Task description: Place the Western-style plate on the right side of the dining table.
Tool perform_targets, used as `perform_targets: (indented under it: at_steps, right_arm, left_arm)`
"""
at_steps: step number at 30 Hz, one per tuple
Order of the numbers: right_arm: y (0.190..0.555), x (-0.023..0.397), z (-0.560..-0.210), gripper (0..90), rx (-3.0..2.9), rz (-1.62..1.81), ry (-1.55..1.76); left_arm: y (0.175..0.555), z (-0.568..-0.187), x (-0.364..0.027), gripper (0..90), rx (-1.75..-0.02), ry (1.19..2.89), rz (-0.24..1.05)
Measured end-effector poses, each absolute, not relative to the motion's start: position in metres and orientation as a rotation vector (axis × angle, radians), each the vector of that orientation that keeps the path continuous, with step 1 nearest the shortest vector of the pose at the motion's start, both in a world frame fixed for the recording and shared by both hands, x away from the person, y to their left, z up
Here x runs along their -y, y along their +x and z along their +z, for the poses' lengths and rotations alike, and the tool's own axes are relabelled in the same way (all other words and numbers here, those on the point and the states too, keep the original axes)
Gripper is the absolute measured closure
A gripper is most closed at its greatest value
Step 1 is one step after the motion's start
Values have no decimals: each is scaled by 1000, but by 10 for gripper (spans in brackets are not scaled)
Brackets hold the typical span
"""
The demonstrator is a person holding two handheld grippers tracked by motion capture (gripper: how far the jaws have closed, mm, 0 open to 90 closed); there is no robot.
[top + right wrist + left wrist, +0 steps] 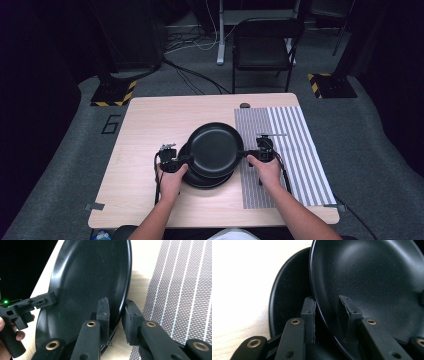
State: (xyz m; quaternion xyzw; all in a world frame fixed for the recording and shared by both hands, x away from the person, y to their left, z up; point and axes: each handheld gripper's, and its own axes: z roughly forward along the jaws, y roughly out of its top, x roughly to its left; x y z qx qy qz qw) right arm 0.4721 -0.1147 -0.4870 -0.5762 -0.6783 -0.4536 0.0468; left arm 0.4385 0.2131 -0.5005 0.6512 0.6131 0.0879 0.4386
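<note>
Both grippers hold a black plate (215,149) by opposite rims, tilted slightly above a second black plate (202,181) that lies on the wooden table (150,130). My left gripper (184,160) is shut on the upper plate's left rim. In the left gripper view the rim of the upper plate (372,277) runs between the jaws of the left gripper (327,315), with the lower plate (287,290) behind. My right gripper (246,154) is shut on the right rim. In the right gripper view the right gripper (117,317) pinches the plate (87,277), and the left gripper (45,301) grips the far side.
A grey striped mat (290,150) covers the table's right part, close beside the right gripper; the striped mat (180,290) lies under its outer jaw. A small dark object (245,105) sits at the far edge. A folding chair (264,47) stands beyond the table.
</note>
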Motion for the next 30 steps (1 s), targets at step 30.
perform_targets:
  at_steps: [30]
  right_arm:
    - [452, 134, -458, 816, 2046, -1545, -1714]
  left_arm:
    - [430, -475, -198, 687, -1429, 1674, 275]
